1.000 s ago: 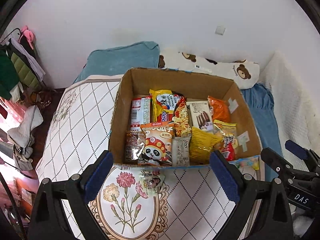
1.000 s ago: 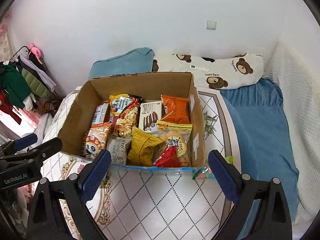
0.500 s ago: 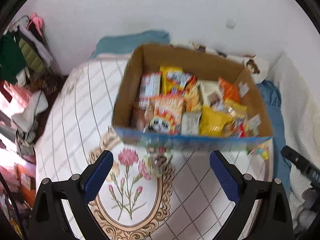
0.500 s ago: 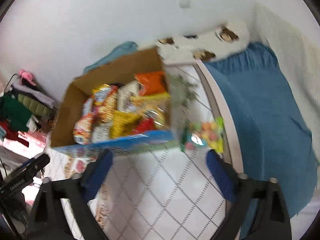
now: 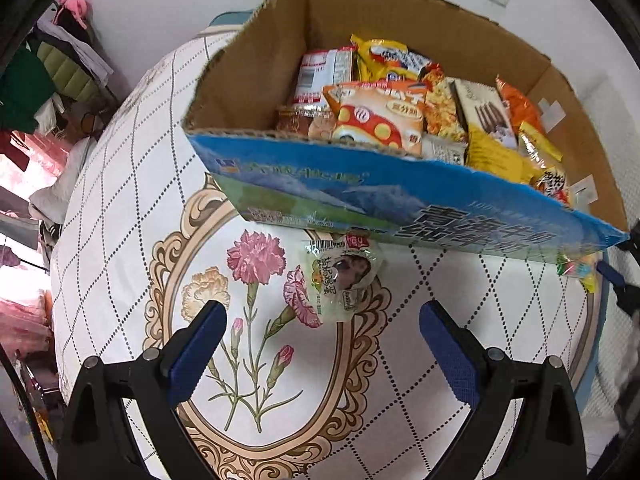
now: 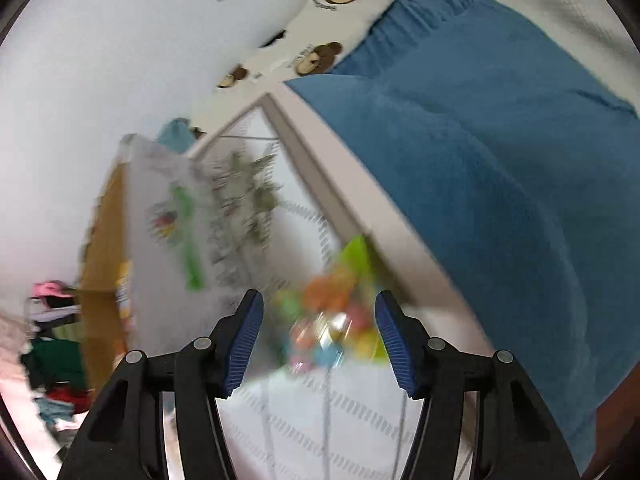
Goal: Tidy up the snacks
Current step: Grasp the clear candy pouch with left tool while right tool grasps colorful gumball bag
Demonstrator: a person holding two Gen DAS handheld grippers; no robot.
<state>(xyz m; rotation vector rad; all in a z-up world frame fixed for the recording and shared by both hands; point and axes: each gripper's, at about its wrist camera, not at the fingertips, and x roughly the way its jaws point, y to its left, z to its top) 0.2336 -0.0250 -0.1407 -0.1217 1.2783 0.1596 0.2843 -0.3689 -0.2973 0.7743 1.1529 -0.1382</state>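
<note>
An open cardboard box [image 5: 400,196] with a blue printed front stands on the patterned bedspread [image 5: 120,208] and holds several snack packets [image 5: 380,120]. A clear wrapped snack [image 5: 342,276] lies on the bedspread just in front of the box, a little ahead of my open, empty left gripper [image 5: 320,344]. A colourful candy bag [image 5: 578,270] lies at the box's right front corner. In the blurred right wrist view that candy bag [image 6: 332,320] lies between the fingers of my open right gripper [image 6: 318,328]; the box's side wall [image 6: 160,216] is to its left.
A blue blanket [image 6: 480,160] covers the bed to the right. A bear-print pillow [image 6: 320,52] lies against the white wall. Clothes hang at the far left [image 5: 48,68]. The right gripper's tip [image 5: 624,292] shows at the right edge of the left wrist view.
Both grippers have dropped low and moved forward. The left now sits close to the clear snack. The right has swung right and closed in around the candy bag.
</note>
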